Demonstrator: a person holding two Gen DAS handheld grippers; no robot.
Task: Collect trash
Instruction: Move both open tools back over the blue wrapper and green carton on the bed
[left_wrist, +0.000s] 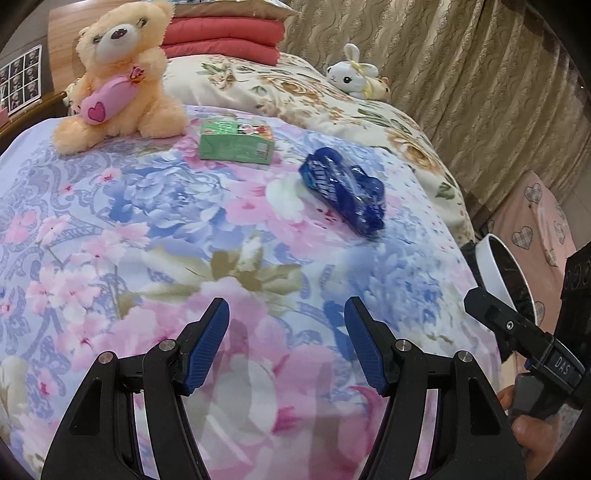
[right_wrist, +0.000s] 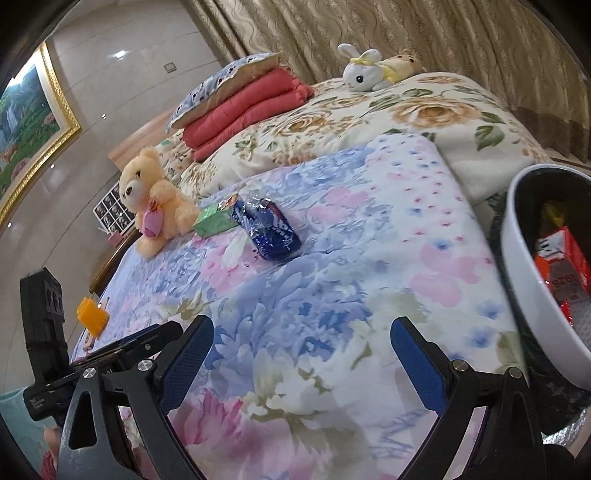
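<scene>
A: How did the left gripper stand?

B: Its blue-padded jaws were spread and held nothing; it hung over the floral pink-and-blue bedspread; the crumpled blue plastic wrapper lay ahead of the jaws and a little right, and the green cardboard carton lay farther ahead, just left of the wrapper but apart from it.

A: And the right gripper?

B: Released too, jaws wide, nothing between them; the wrapper sat well ahead, slightly left, with the carton beside it on the far left; whether they touched I could not tell; the white round bin with a black liner stood just right of the right jaw, a red package inside it.

A: Anything else?

B: A peach plush teddy bear sat beyond the carton to the left; a white plush rabbit lay far ahead.
</scene>
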